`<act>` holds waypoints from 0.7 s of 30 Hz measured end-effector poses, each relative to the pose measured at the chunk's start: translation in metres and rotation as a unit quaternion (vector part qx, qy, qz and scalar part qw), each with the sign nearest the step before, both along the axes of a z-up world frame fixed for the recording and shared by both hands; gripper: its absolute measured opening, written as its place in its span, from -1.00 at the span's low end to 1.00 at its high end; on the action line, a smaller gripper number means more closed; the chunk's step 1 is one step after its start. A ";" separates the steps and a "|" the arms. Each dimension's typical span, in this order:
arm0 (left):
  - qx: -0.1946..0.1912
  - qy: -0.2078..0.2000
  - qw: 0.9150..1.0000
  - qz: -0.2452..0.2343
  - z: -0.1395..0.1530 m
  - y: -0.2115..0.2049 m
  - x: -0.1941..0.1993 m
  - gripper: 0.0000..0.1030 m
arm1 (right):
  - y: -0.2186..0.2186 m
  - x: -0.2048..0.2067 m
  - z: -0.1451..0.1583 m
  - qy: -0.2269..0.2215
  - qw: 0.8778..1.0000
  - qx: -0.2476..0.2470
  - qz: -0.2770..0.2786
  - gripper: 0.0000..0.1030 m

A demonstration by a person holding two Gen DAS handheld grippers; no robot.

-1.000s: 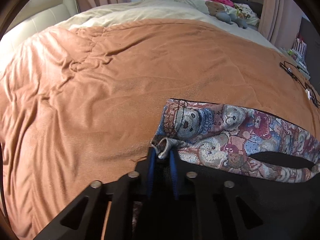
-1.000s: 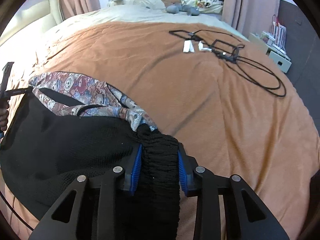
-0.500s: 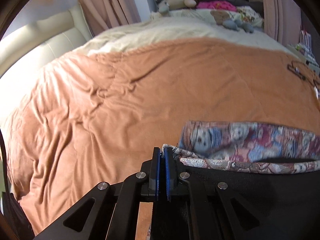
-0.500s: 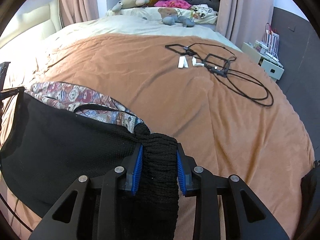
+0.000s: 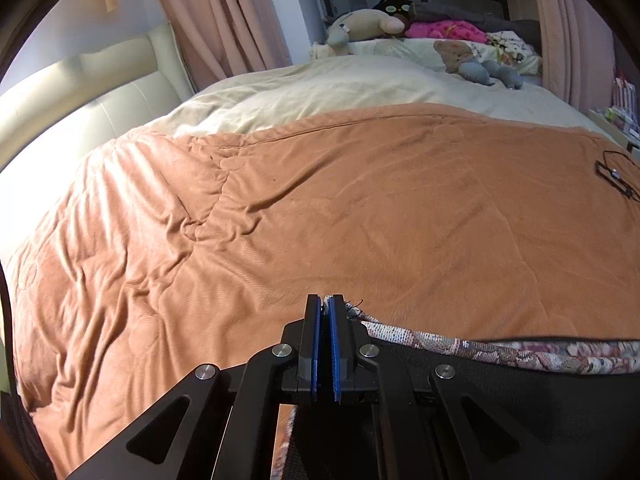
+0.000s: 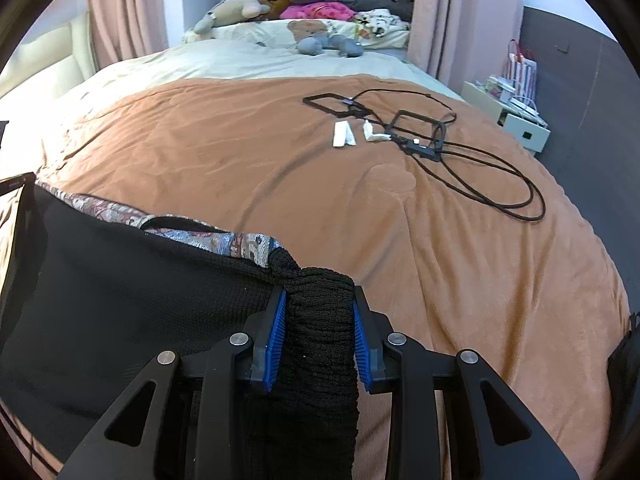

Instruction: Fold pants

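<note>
Between both grippers' fingers [image 6: 279, 320], pants [image 6: 120, 300] hang stretched over bed [image 6: 280, 184].

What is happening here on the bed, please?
A person is folding a pair of pants over an orange blanket, with a handheld gripper in each hand. The left gripper has its jaws shut on a thin patterned edge of the fabric. The right gripper clamps a thick bunch of the black knit waistband. The pants hang stretched between the two. Black cables lie further along the blanket.

One pants [image 6: 120, 300], two claws [image 5: 325, 308] [image 6: 320, 312], perhaps four plush toys [image 6: 232, 10].
</note>
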State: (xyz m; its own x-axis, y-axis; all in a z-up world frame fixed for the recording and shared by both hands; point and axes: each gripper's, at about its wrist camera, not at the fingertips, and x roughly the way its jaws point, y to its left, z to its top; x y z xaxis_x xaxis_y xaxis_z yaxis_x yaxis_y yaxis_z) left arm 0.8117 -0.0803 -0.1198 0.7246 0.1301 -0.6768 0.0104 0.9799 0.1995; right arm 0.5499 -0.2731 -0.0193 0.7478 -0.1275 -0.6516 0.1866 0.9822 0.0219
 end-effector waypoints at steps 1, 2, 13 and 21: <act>-0.003 0.009 1.000 0.003 -0.005 -0.001 0.003 -0.89 | 0.000 0.003 -0.002 0.001 1.000 0.002 -0.003 -0.44; -0.002 0.020 1.000 0.008 -0.010 -0.002 0.006 -0.88 | 0.000 0.006 -0.005 0.003 1.000 0.008 -0.003 -0.42; -0.048 0.027 0.998 -0.001 0.007 0.026 -0.027 0.51 | -0.015 -0.025 0.006 -0.044 0.998 0.047 0.025 0.53; -0.047 0.032 0.998 -0.022 0.035 0.046 -0.073 0.51 | -0.025 -0.064 0.009 -0.032 0.996 0.071 0.039 0.53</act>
State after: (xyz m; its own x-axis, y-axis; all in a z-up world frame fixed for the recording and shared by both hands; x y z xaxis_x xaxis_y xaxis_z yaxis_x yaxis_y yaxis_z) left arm 0.7385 -0.0342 -0.0846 0.6826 0.0326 -0.7301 0.0641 0.9925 0.1042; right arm 0.4859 -0.2983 -0.0102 0.7917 0.0224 -0.6104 0.1044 0.9797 0.1713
